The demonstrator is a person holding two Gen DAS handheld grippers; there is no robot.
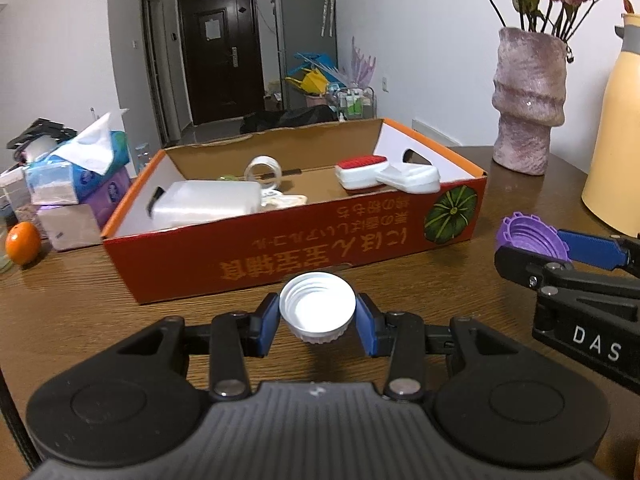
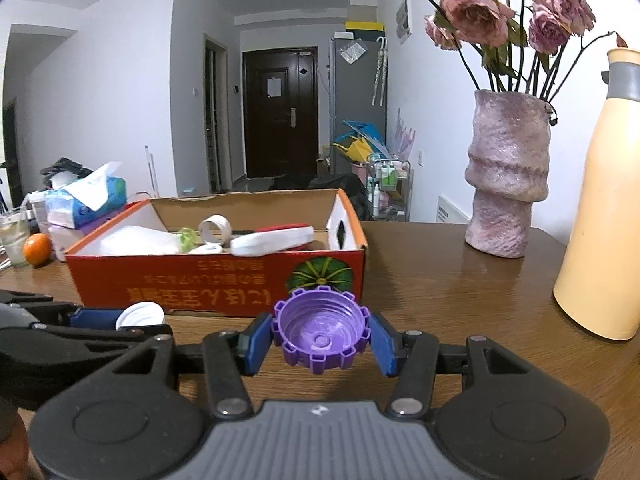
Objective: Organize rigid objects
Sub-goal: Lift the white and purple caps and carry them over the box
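Jaws clenched on white cap [image 1: 317, 306] and purple cap [image 2: 320, 328], box [image 1: 280, 256] contents partly hidden behind its wall.

Box [image 1: 280, 248]: middle of table [image 1: 460, 292], behind both caps.
In box: tape roll [image 1: 264, 169], brush [image 1: 362, 172].
Left edge: tissue packs [image 1: 76, 178], orange [image 1: 23, 243].
Right edge: vase [image 1: 528, 100], flask [image 1: 614, 128].
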